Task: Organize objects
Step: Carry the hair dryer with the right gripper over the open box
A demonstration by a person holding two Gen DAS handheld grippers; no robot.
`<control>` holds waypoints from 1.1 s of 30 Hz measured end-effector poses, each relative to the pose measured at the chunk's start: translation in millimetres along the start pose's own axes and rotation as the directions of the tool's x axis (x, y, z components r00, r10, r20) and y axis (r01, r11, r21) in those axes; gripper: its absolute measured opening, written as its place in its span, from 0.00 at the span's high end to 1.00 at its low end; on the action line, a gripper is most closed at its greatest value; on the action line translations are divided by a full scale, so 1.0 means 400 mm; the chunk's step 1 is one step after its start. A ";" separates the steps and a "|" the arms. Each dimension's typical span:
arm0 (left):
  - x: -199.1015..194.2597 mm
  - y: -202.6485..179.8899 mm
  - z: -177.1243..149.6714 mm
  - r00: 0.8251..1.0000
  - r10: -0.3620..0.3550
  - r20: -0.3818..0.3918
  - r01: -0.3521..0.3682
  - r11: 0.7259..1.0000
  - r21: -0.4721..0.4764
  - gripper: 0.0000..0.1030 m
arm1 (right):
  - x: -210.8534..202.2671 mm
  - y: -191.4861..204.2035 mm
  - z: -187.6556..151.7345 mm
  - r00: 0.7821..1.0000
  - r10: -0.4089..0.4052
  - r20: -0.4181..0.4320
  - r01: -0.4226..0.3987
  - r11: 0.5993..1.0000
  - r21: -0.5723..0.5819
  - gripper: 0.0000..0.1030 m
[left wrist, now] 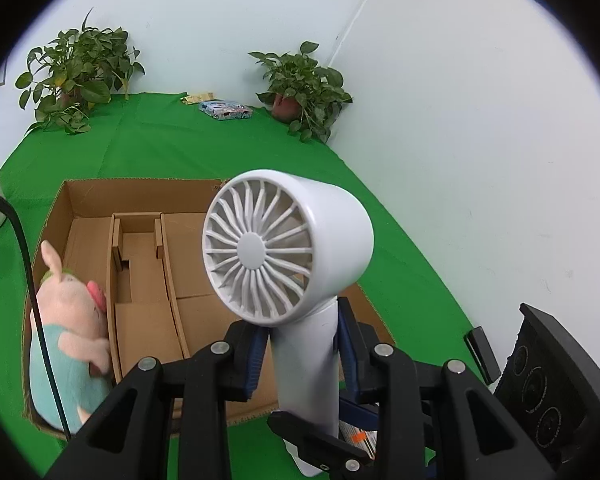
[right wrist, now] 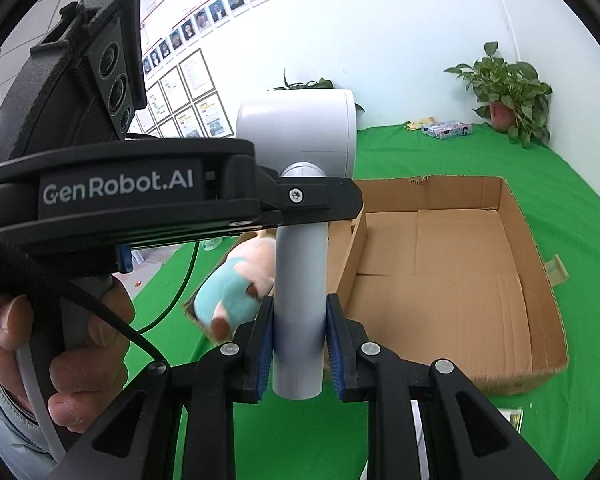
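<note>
- The white handheld fan (left wrist: 288, 244) is held upright above the cardboard box (left wrist: 148, 200).
- Its handle is clamped by the left gripper (left wrist: 304, 344), jaws narrowly parted.
- Lower down, the handle is likewise clamped by the right gripper (right wrist: 299, 340).
- A plush pig (left wrist: 68, 320) is seen in the box's left compartment.

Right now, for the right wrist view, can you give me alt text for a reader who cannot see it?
Both grippers clamp the handle of a white handheld fan: the right gripper low, the left gripper higher, crossing from the left. Behind lie an open cardboard box with a plush pig, on green cloth.
</note>
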State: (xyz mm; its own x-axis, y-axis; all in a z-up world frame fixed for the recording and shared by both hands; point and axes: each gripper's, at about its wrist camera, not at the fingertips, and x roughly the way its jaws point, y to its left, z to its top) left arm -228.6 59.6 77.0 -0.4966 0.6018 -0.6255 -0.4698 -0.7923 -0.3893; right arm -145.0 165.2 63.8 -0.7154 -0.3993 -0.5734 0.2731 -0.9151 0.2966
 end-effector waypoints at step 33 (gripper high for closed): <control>0.234 0.216 -0.011 0.953 0.074 -0.293 -0.106 0.990 -0.095 0.70 | 0.400 -0.188 -0.078 0.962 -0.005 -0.274 0.092 0.949 0.303 0.79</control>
State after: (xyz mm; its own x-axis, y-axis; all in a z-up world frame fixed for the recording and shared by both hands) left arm -312.4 47.0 -18.0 -0.2941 0.4854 -0.8233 -0.3432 -0.8576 -0.3830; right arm -260.0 168.4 -74.0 -0.5129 -0.3944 -0.7625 -0.0011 -0.8879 0.4600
